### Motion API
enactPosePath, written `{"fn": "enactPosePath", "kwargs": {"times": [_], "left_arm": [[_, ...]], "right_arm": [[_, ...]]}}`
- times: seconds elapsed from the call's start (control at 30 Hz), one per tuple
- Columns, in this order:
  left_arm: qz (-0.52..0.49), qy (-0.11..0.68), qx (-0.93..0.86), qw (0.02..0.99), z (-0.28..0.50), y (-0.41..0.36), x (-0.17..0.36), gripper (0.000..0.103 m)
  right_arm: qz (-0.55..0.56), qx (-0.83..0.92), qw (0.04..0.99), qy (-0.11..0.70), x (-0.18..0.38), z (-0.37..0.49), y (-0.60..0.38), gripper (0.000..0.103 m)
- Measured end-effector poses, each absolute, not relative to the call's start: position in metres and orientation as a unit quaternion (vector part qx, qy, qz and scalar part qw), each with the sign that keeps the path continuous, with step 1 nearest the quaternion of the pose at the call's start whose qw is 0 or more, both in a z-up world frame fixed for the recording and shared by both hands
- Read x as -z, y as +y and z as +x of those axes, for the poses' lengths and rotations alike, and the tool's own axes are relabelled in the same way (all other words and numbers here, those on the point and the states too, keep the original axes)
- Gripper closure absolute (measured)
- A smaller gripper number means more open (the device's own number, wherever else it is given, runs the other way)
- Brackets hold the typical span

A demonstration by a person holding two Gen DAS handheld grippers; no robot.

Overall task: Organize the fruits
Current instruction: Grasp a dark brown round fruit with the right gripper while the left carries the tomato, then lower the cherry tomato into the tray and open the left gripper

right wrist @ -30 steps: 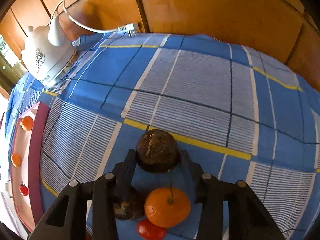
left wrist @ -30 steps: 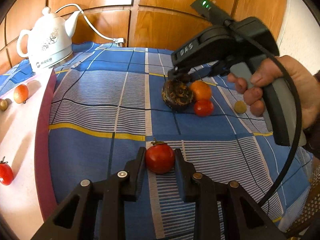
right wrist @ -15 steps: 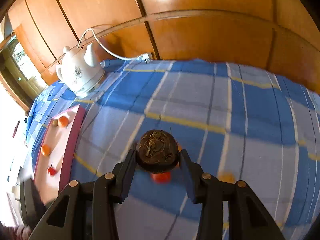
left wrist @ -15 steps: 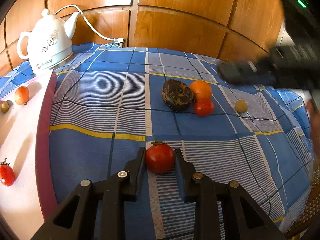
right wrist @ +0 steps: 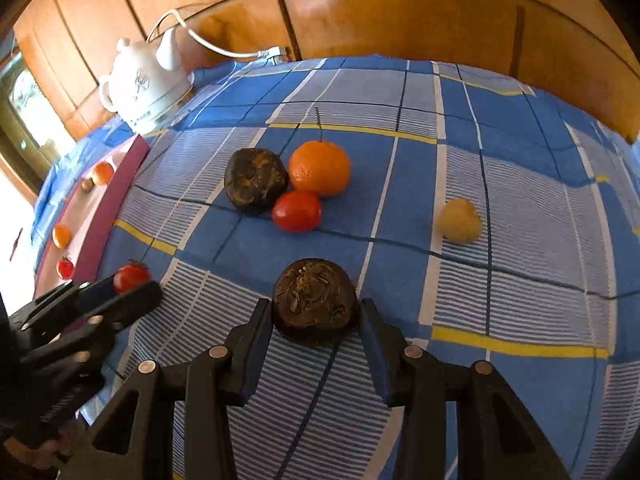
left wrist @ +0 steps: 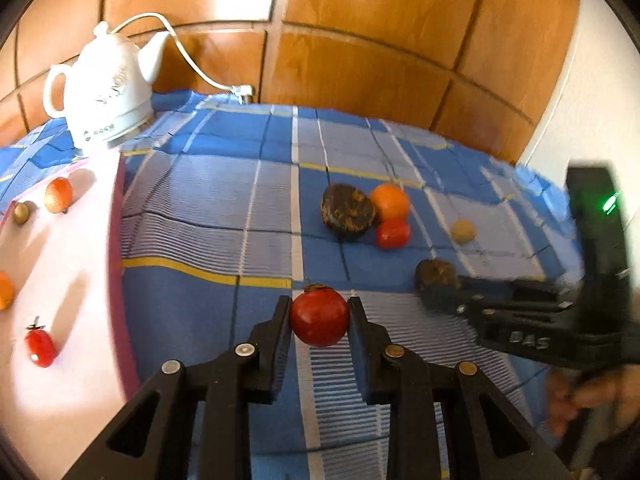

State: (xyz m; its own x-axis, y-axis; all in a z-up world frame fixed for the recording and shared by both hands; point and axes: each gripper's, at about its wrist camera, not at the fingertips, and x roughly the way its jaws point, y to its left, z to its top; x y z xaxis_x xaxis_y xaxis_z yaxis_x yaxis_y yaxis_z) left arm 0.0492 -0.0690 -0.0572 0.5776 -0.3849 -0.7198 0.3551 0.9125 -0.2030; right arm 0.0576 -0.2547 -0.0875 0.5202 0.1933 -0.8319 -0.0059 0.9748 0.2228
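My left gripper [left wrist: 319, 314] is shut on a red tomato [left wrist: 319, 316], held a little above the blue checked cloth; the same gripper [right wrist: 132, 284] and tomato [right wrist: 129, 276] show at the left of the right wrist view. My right gripper [right wrist: 316, 308] is shut on a dark brown round fruit [right wrist: 315, 300], and it [left wrist: 434, 286] shows low on the right in the left wrist view with that fruit [left wrist: 436, 274]. On the cloth lie another dark fruit [right wrist: 255, 180], an orange [right wrist: 319, 168], a red tomato [right wrist: 297, 211] and a small yellow fruit [right wrist: 459, 221].
A pink tray [left wrist: 72, 288] at the left holds small tomatoes and oranges [left wrist: 58, 195]. A white kettle [left wrist: 110, 92] with its cord stands at the back left. Wooden panels [right wrist: 400, 20] close off the far side. A hand [left wrist: 592, 396] grips the right tool.
The right gripper carried its dark fruit away from the fruit cluster, toward the near side of the cloth, beside the left gripper. The left gripper lifted the tomato slightly.
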Motion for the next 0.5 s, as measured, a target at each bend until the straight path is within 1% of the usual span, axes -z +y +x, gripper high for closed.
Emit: {"fn": "enactPosePath", "kwargs": {"times": [0.1, 0.27, 0.37, 0.5], "left_arm": [[-0.045, 0.401, 0.198, 0.893, 0.049, -0.049, 0.040, 0.076], [-0.093, 0.402, 0.143, 0.899, 0.069, 0.009, 0.018, 0.076], [-0.118, 0.398, 0.099, 0.905, 0.086, 0.049, 0.010, 0.076], [-0.128, 0.401, 0.038, 0.906, 0.107, 0.095, 0.015, 0.076]], "right_arm": [[0.109, -0.061, 0.866, 0.484, 0.088, 0.058, -0.258, 0.058], [0.105, -0.058, 0.866, 0.485, 0.088, 0.057, -0.256, 0.058], [0.102, -0.057, 0.867, 0.485, 0.088, 0.056, -0.255, 0.058], [0.099, -0.055, 0.868, 0.484, 0.087, 0.056, -0.254, 0.059]]}}
